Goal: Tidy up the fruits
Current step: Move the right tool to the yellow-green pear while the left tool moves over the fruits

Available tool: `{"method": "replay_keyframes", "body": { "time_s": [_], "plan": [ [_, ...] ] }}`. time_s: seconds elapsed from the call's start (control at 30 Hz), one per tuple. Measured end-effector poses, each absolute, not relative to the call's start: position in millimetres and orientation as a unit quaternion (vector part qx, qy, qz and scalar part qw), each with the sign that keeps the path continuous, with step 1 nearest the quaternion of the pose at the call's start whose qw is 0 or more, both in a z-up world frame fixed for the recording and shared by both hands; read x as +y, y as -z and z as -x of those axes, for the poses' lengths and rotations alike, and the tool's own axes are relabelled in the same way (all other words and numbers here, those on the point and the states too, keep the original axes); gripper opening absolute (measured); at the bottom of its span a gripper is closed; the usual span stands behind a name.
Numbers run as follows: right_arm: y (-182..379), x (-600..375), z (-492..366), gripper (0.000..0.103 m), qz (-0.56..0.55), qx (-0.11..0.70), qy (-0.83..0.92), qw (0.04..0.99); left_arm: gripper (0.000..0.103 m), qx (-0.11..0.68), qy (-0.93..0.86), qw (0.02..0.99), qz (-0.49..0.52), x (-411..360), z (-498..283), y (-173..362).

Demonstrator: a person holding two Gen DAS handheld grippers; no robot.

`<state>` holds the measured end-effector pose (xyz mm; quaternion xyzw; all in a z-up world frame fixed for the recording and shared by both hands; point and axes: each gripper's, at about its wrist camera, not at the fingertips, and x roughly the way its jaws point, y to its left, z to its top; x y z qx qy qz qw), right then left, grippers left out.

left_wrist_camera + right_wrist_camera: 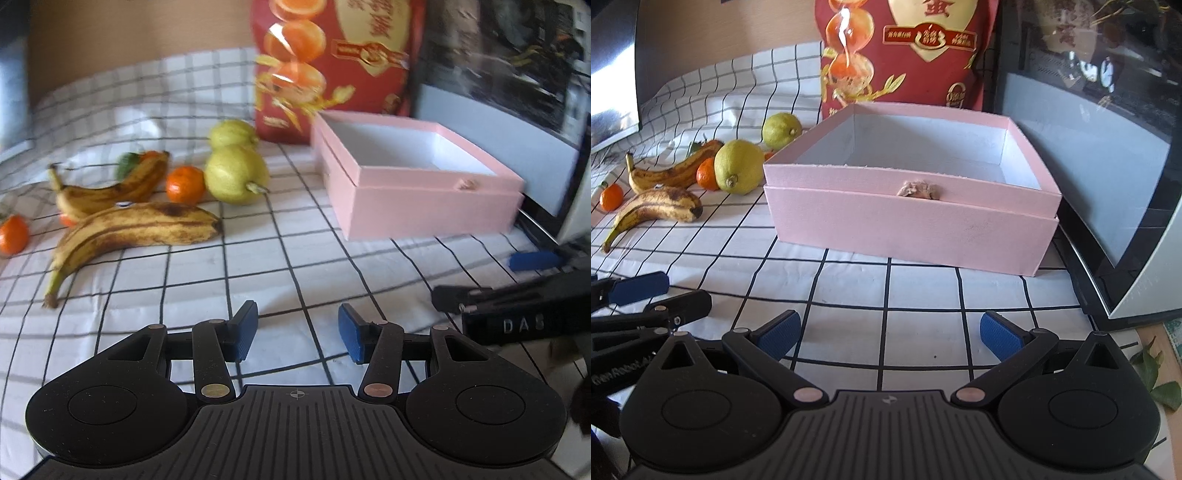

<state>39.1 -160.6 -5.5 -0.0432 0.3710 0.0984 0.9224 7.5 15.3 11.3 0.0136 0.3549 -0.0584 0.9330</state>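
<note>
We hold the left tool (297, 330) and right tool (889, 334) spread wide, gripping nothing. Bananas (136, 230), mandarins (184, 184) and pears (236, 173) lie left of the pink box (908, 229) on the bench (849, 291).

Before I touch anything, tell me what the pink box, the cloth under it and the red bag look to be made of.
Pink box: likely matte paper-covered cardboard; thin straight walls, white inside, slightly frayed top edge.
Cloth: seemingly soft woven fabric, white with a black grid; it wrinkles and drapes behind the fruit.
Red bag: probably glossy plastic film; bright glare streaks across its printed oranges.
</note>
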Motion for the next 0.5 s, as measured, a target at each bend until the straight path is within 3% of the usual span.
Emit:
{"method": "replay_keyframes", "body": {
  "time_s": [0.07,0.2,0.47,0.5],
  "plan": [
    [2.2,-160.8,-44.8,0.103,0.047,0.392,-0.105,0.913,0.051,0.377,0.093,0.921,0.013,32.7,-11.4,-16.3],
    [-1.5,-155.0,-51.6,0.103,0.040,0.425,-0.082,0.901,0.031,0.425,0.145,0.888,0.096,82.3,-16.9,-20.9],
    [-10.8,-129.1,-58.5,0.102,0.015,0.481,-0.011,0.877,0.029,0.429,0.116,0.887,0.127,193.4,-24.8,-48.1],
    [-15.0,-118.8,-58.4,0.095,0.021,0.487,-0.012,0.873,0.029,0.424,0.112,0.890,0.128,208.5,-28.7,-52.8]
  ]
}}
